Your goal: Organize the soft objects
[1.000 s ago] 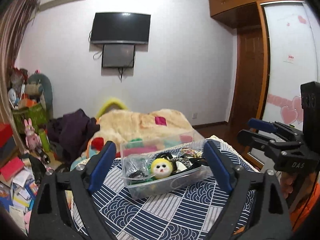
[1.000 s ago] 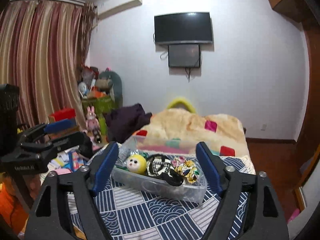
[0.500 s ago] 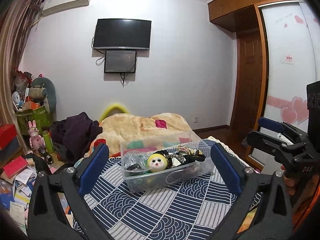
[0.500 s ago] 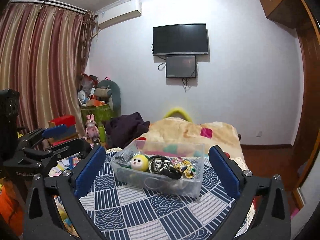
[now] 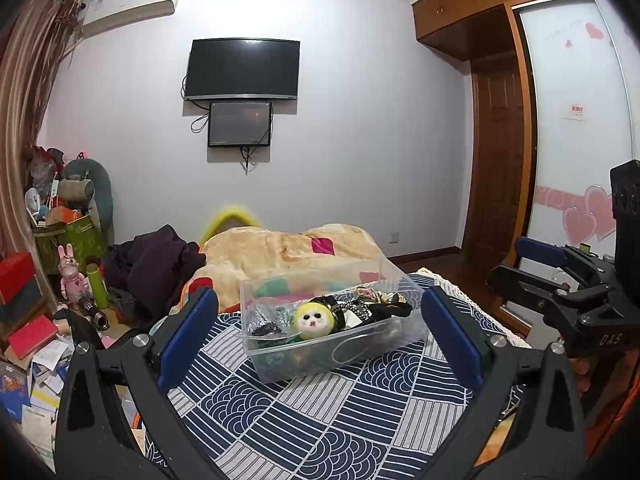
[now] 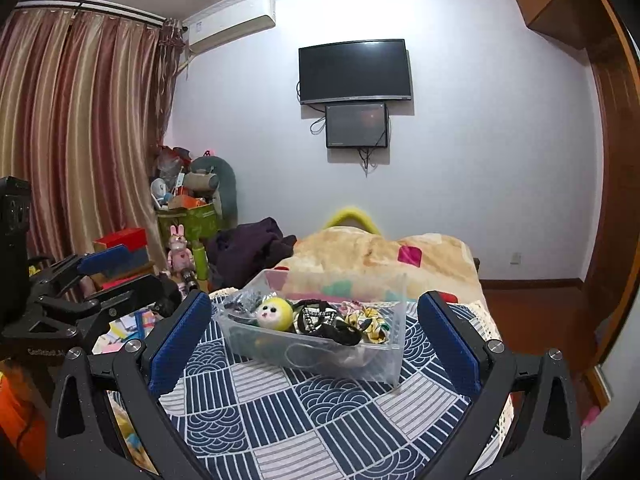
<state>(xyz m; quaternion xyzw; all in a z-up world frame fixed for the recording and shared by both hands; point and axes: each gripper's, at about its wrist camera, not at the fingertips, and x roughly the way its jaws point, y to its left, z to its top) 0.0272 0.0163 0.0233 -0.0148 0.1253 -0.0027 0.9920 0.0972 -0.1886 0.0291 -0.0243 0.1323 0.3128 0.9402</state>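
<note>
Clear plastic bin [image 5: 332,340] stands on a table covered by a navy-and-white patterned cloth [image 5: 320,412]. In the left wrist view the bin sits toward the far part of the cloth, with bare cloth on its near side and a strip on its right. In the right wrist view the bin [image 6: 316,340] is centred between the fingers, with open cloth [image 6: 320,412] on the near side; its right near corner stands close to the cloth's right edge.

Contents of the bin: a yellow round plush face [image 5: 312,321] near the middle, a dark silvery item [image 5: 266,316] on its left, black bands and a patterned scrunchie [image 6: 368,320] on its right. All soft items seen lie inside the bin; none rests on the cloth.

Left gripper [image 5: 320,344]: jaws wide apart, blue pads on either side of the bin in the picture, nearer the camera than the bin, touching nothing and holding nothing.

Right gripper [image 6: 314,340]: jaws likewise wide apart, nothing between the pads, no contact with bin or cloth. It also shows at the right edge of the left view [image 5: 536,268], beside the table and clear of the bin.

Beyond the table: a bed with a beige blanket [image 5: 288,248], a heap of dark clothing [image 5: 152,264] on the left, floor clutter at far left, a wall-mounted television [image 5: 244,68].
</note>
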